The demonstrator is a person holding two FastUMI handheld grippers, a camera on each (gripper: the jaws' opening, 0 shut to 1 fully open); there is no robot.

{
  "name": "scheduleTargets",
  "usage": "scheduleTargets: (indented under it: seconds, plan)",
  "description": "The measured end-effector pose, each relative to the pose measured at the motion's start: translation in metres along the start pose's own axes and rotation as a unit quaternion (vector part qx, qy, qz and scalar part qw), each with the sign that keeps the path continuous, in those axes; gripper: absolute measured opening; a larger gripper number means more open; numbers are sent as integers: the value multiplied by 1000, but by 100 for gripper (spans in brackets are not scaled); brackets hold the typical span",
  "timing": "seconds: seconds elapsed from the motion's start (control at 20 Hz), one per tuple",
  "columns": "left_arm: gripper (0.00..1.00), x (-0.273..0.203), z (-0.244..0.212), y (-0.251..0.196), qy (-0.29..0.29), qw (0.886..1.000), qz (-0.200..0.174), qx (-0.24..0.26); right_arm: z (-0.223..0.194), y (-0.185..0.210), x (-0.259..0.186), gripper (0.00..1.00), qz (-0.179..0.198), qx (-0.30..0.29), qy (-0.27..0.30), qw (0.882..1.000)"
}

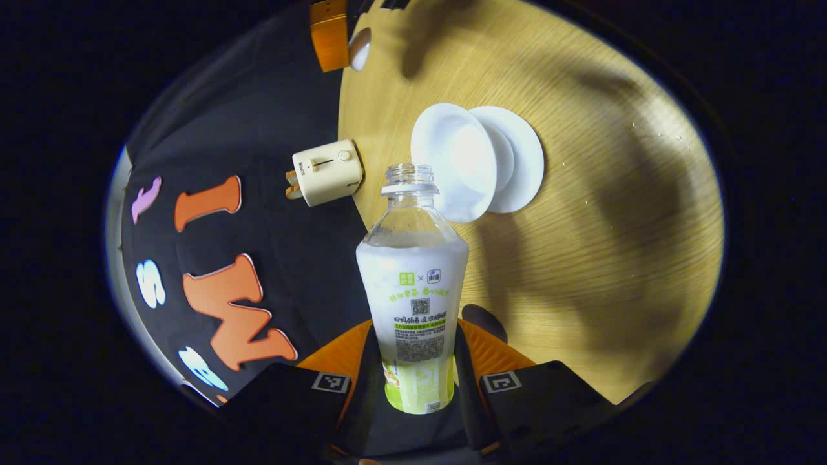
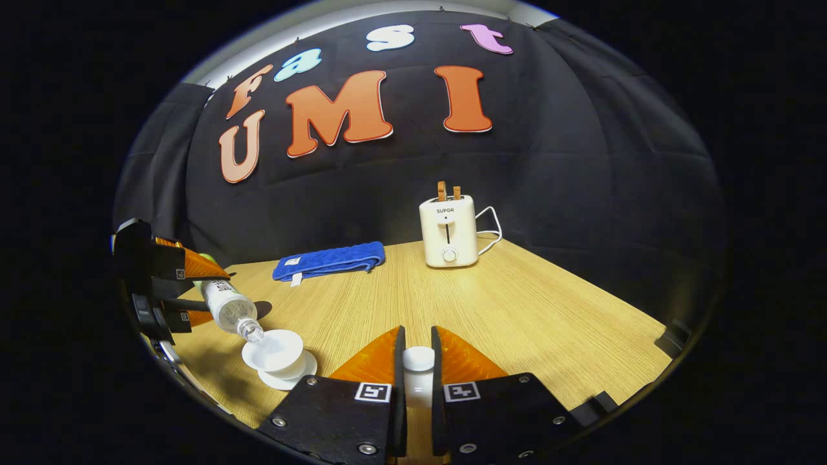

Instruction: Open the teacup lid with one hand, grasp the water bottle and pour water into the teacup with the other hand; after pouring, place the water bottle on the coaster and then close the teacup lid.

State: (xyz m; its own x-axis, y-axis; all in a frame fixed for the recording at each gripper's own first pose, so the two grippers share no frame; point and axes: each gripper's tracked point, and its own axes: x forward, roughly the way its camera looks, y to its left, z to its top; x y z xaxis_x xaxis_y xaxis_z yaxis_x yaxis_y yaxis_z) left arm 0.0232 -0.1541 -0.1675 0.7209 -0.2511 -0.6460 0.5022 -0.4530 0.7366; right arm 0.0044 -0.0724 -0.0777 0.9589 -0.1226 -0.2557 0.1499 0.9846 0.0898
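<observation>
Left gripper view has the left gripper [image 1: 417, 361] clamped on the water bottle [image 1: 413, 290], both fingers pressing its labelled lower body; the bottle is uncapped and tipped over, its open neck just at the rim of the teacup [image 1: 455, 161], which sits on its saucer [image 1: 523, 155] on the wooden table [image 1: 614, 226]; whether water is flowing I cannot tell, since no stream shows at the mouth. In the right gripper view the same bottle [image 2: 229, 307] slants downward from the left gripper [image 2: 171, 294], its mouth over the open teacup [image 2: 274, 352]; the right gripper [image 2: 418, 371] is closed on the teacup lid [image 2: 418, 361], a small white knob-like piece held between its fingers, well apart from the cup. A toaster [image 2: 449, 236] and a folded blue towel [image 2: 329, 258] stand farther back on the table [image 2: 549, 310]. The step in hand looks like the pour itself, lid off and held aside; the coaster may be the dark round patch beside the bottle, though that is unsure. The next move calls for righting the bottle without dribbling past the rim, carrying it to the coaster and setting it upright; only then does the lid go back over the cup, squarely, so it seats.
</observation>
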Motion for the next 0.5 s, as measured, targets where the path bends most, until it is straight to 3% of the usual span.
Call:
scheduleTargets:
  seconds: [0.05,0.15,0.25,0.35,0.5]
  plan:
    - [60,-1,-1,-4,-4,1000,-7,-29,0,0,0,15,0,-1,0,1000]
    - [57,2,2,-12,-14,996,-19,-89,1,2,-1,15,1,-2,-1,1000]
    - [58,8,7,-20,-37,987,-34,-153,1,3,-1,15,2,-3,-1,1000]
    - [56,11,2,-25,-38,971,-48,-229,0,3,0,15,2,-4,0,1000]
    - [60,7,-16,-6,-47,943,-15,-329,0,5,-1,15,3,-3,0,1000]
